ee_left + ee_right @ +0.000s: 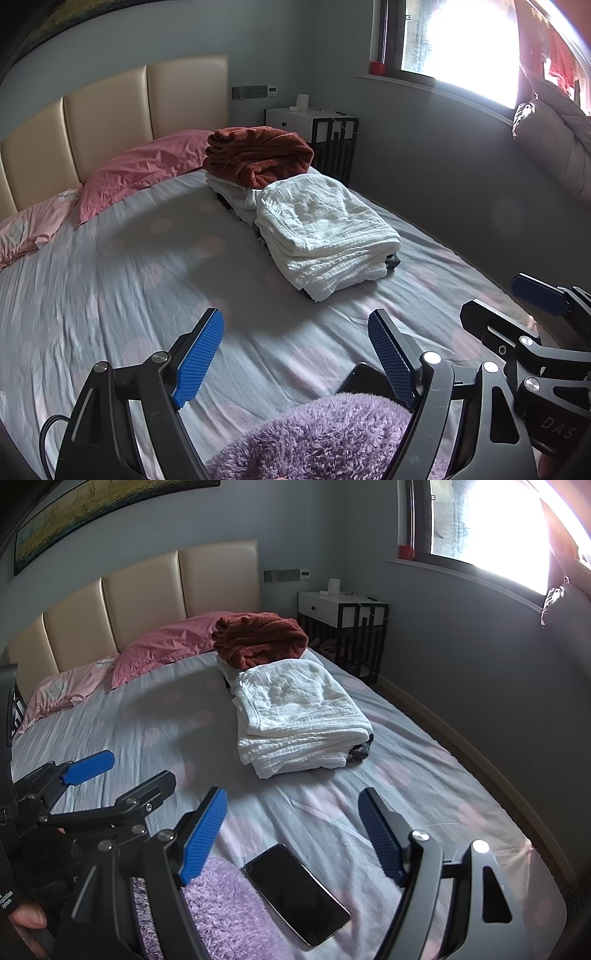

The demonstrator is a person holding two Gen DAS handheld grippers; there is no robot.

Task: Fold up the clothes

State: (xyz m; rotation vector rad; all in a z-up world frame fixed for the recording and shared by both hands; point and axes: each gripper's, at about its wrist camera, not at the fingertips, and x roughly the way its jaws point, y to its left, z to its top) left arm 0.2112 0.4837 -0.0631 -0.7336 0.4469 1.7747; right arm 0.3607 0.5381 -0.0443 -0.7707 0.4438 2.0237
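Note:
A fuzzy purple garment (317,439) (221,908) lies at the near edge of the bed, just under both grippers. My left gripper (295,354) stands open above it with nothing between its blue pads. Beside it on the right, my right gripper (293,834) is open too, over the bed sheet. Further up the bed lies a folded white cloth (325,232) (299,720), and behind it a rust-red folded garment (258,155) (260,638) sits on a small stack. From each wrist view the other gripper shows at the side.
A black phone (295,893) lies on the grey dotted sheet (129,295) next to the purple garment. Pink pillows (140,170) rest against the beige headboard. A white nightstand (343,627) stands at the far right corner, with the wall and window beyond.

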